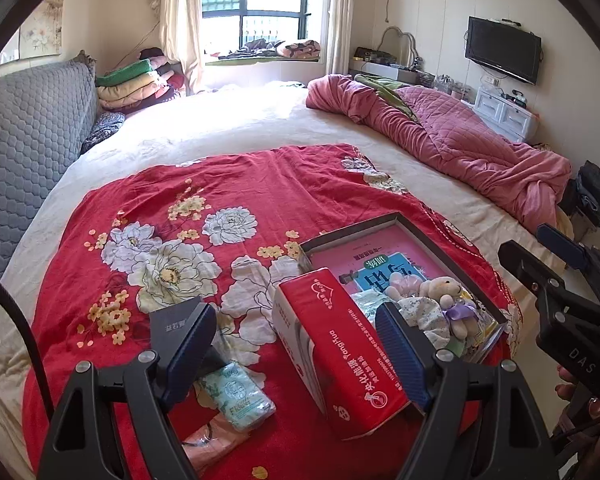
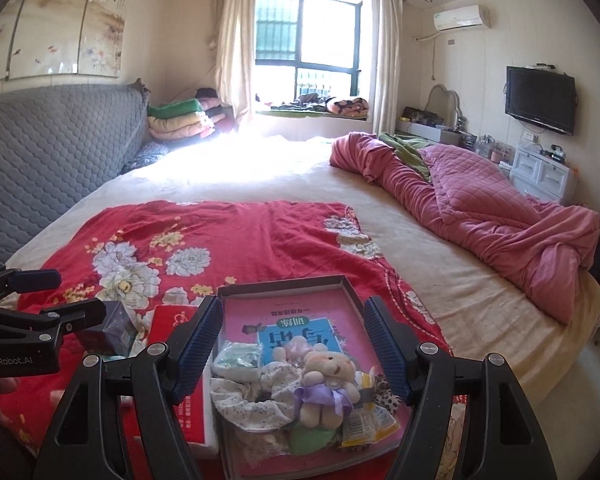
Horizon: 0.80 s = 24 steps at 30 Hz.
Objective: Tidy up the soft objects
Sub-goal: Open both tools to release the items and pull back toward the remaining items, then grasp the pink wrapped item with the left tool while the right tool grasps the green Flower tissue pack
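A shallow grey tray (image 2: 284, 282) on the red floral cloth (image 1: 204, 184) holds a pink book, a small teddy bear (image 2: 328, 376), a floral scrunchie (image 2: 252, 396), a tissue packet (image 2: 236, 360) and snack packets. My right gripper (image 2: 292, 344) hovers open above these, holding nothing. A red tissue box (image 1: 332, 352) leans against the tray's left rim (image 1: 380, 224). My left gripper (image 1: 296, 344) stands open above the box; its left pad is well clear of it. The teddy bear (image 1: 444, 292) also shows in the left wrist view.
A green tissue packet (image 1: 240, 396), a pink soft item (image 1: 212, 440) and a dark box (image 1: 172, 316) lie left of the red box. A pink quilt (image 2: 480, 208) is bunched along the bed's right side. The grey headboard (image 2: 52, 144) runs along the left.
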Available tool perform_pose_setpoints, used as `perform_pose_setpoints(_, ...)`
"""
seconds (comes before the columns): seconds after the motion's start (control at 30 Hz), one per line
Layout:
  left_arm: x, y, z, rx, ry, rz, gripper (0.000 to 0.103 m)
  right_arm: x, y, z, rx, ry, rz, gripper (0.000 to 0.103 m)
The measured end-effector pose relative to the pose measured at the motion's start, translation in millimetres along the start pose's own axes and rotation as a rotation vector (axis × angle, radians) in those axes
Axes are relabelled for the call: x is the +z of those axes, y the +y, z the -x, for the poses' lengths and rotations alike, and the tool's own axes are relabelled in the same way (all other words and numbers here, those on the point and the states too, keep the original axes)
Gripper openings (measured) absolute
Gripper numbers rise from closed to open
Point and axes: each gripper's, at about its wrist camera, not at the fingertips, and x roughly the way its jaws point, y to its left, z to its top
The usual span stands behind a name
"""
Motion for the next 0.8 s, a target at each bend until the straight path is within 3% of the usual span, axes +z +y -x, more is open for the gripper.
perform_pose_setpoints(0.13,-5,15,10,-0.006,-0.001,0.013,0.081,5,22,6,0.024,-0.006,0.039,0.074)
perform_pose_setpoints(0.43,-22,62,32,0.056,-0.001,0.044,0.082,12,71,14,0.101,-0.014,0.119,0.074)
perform_pose_setpoints(0.63,-51,102,25,0.087,0.065,0.099,0.082,12,110,15,0.218,0.014,0.153,0.074)
perform_pose_setpoints(0.8,-88,122,4,0.039,0.150,0.081,0.082,3,146,2,0.280,0.069,0.199,0.074)
